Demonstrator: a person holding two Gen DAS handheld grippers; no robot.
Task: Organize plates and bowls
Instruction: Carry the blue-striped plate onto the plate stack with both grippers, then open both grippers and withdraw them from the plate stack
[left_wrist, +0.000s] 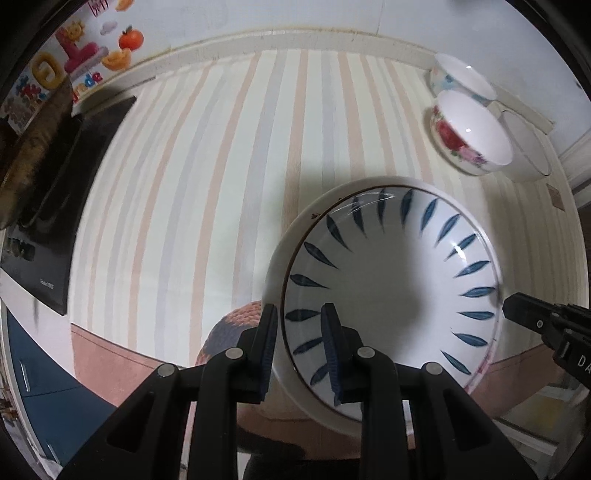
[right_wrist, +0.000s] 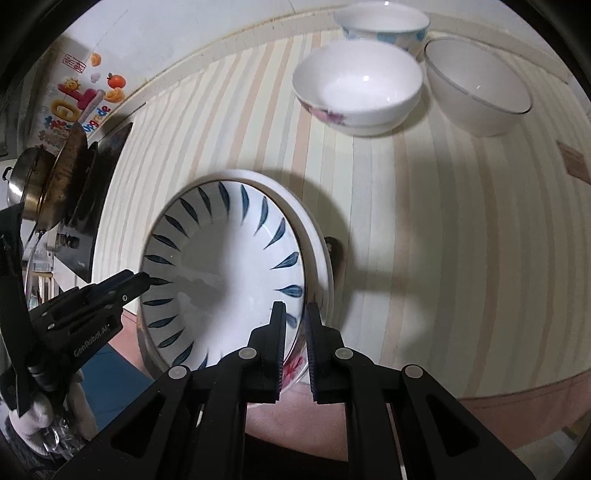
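A large white bowl with blue leaf marks (left_wrist: 388, 280) is held over the front edge of the striped table (left_wrist: 207, 177). My left gripper (left_wrist: 300, 325) is shut on its left rim. My right gripper (right_wrist: 295, 321) is shut on its right rim (right_wrist: 310, 258); the bowl's inside shows in the right wrist view (right_wrist: 225, 273). A second dish with a pink flower pattern seems nested beneath it (right_wrist: 295, 365). The right gripper also shows in the left wrist view (left_wrist: 517, 310), and the left gripper in the right wrist view (right_wrist: 144, 278).
Three bowls stand at the table's back right: a floral one (right_wrist: 358, 88), a blue-patterned one (right_wrist: 382, 24) and a plain one with a dark rim (right_wrist: 476, 85). A black induction cooker (right_wrist: 92, 206) with metal pots (right_wrist: 40, 177) is at the left. A woven stool (left_wrist: 229, 332) is below the table edge.
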